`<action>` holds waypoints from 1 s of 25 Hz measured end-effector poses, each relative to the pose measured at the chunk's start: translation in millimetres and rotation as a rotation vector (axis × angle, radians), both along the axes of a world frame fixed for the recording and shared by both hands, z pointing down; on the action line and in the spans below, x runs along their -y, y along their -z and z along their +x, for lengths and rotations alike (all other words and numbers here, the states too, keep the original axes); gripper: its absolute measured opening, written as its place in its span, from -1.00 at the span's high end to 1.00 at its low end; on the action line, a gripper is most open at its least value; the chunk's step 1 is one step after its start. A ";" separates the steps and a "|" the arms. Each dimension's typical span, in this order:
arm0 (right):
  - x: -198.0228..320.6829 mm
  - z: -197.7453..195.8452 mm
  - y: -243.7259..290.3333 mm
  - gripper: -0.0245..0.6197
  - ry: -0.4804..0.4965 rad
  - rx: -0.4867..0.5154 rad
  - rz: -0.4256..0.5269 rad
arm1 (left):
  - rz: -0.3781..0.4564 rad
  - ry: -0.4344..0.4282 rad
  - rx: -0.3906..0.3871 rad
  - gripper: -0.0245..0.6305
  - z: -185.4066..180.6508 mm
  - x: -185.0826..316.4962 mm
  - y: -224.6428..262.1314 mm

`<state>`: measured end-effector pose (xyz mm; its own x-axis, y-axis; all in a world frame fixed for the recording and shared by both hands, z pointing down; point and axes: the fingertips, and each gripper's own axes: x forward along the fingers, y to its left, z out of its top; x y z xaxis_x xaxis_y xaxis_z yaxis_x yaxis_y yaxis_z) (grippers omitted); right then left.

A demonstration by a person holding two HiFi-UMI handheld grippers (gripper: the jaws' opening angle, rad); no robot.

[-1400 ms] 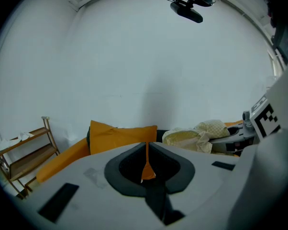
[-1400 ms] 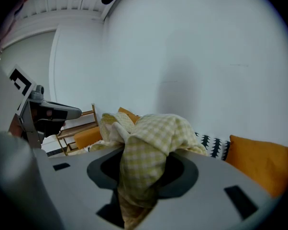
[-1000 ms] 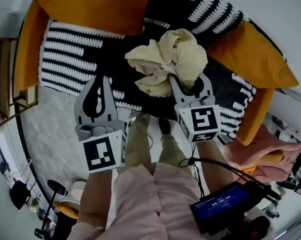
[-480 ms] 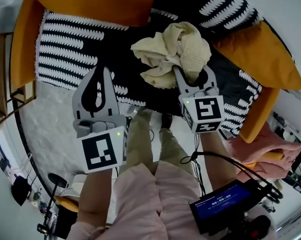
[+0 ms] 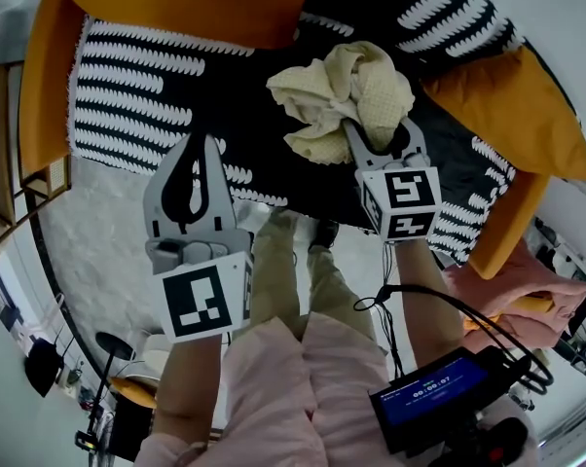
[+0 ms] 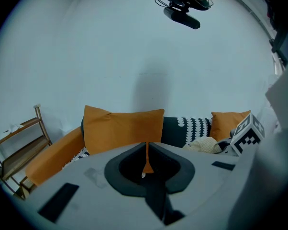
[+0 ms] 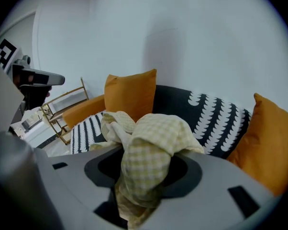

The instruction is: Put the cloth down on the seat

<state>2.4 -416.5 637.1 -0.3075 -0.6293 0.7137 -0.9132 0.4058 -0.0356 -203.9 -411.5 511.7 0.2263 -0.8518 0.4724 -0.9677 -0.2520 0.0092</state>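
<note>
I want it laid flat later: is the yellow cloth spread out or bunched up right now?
Bunched up: the cloth is a crumpled wad pinched in the right gripper, over the patterned seat.

I saw the left gripper [image 6: 146, 146] with jaws together, nothing between them. Past it: orange cushion [image 6: 122, 127] on the patterned sofa [image 6: 192, 126], yellow cloth [image 6: 204, 145] touching a marker cube [image 6: 247, 134], wooden rack [image 6: 20, 147] left.

Head view looks steeply down on the sofa [image 5: 147, 95]. Gripper views look level along their jaws toward its back. All share the cushion [image 6: 122, 128].
</note>
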 end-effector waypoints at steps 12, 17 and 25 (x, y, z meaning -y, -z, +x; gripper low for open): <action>3.1 -3.6 -19.3 -0.01 0.012 -0.041 -0.066 | -0.002 0.005 0.008 0.85 -7.5 2.2 -6.5; 0.6 2.2 -2.0 0.02 0.010 -0.040 -0.018 | 0.012 0.011 0.006 0.85 -2.1 -7.4 2.0; -2.6 4.6 39.2 0.05 0.010 -0.028 0.074 | 0.069 0.031 0.000 0.85 0.9 -22.0 26.5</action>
